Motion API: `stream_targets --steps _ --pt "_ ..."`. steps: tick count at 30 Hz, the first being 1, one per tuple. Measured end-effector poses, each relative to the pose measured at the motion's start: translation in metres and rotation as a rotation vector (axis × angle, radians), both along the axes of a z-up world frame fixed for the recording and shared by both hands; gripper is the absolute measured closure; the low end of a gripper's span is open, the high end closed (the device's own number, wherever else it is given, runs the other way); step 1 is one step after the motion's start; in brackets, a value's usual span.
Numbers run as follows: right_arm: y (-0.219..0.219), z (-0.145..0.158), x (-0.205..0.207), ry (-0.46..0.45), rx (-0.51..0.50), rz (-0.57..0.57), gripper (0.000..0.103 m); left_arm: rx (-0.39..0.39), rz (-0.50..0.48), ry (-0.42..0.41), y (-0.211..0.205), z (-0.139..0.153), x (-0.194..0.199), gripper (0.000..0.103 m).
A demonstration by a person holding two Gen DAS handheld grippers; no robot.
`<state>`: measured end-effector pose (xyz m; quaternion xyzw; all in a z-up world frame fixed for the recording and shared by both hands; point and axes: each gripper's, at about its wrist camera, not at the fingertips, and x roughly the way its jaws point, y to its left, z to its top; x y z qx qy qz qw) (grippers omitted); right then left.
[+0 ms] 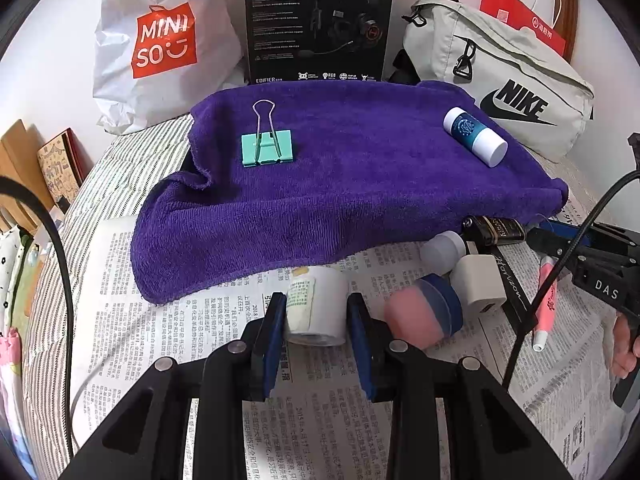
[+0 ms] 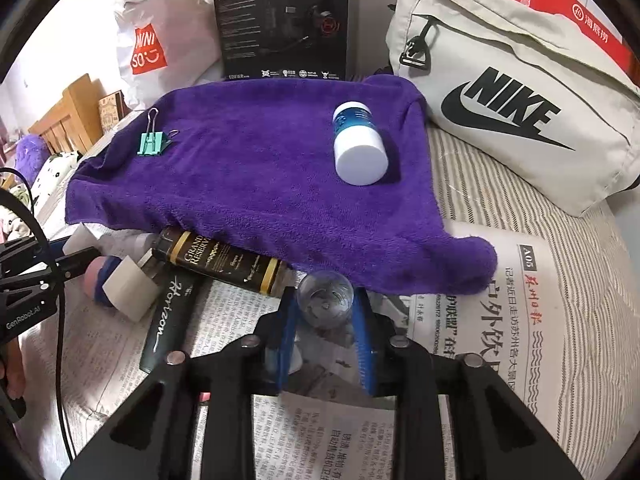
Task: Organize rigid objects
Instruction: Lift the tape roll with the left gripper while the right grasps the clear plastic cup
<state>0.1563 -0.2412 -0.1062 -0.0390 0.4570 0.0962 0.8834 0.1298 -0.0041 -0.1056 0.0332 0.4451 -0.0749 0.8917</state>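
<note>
Bottles are in both jaws: left gripper (image 1: 316,312) holds a white bottle (image 1: 318,306) over the newspaper (image 1: 160,320), right gripper (image 2: 325,308) pinches a clear bottle (image 2: 326,294). Better lift straight, then set them on the towel (image 1: 340,168).

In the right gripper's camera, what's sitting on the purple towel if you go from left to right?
Green binder clip → white and blue bottle. Both rest on the purple towel, the clip near its left edge, the bottle lying on its side toward the right.
</note>
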Motion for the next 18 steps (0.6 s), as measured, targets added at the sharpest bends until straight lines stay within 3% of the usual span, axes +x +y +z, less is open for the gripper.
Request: stream_targets --steps 18 --pt "-0.013 0.021 -0.013 0.005 0.035 -0.006 0.076 -0.053 0.034 -0.002 0.021 0.012 -0.005 0.075"
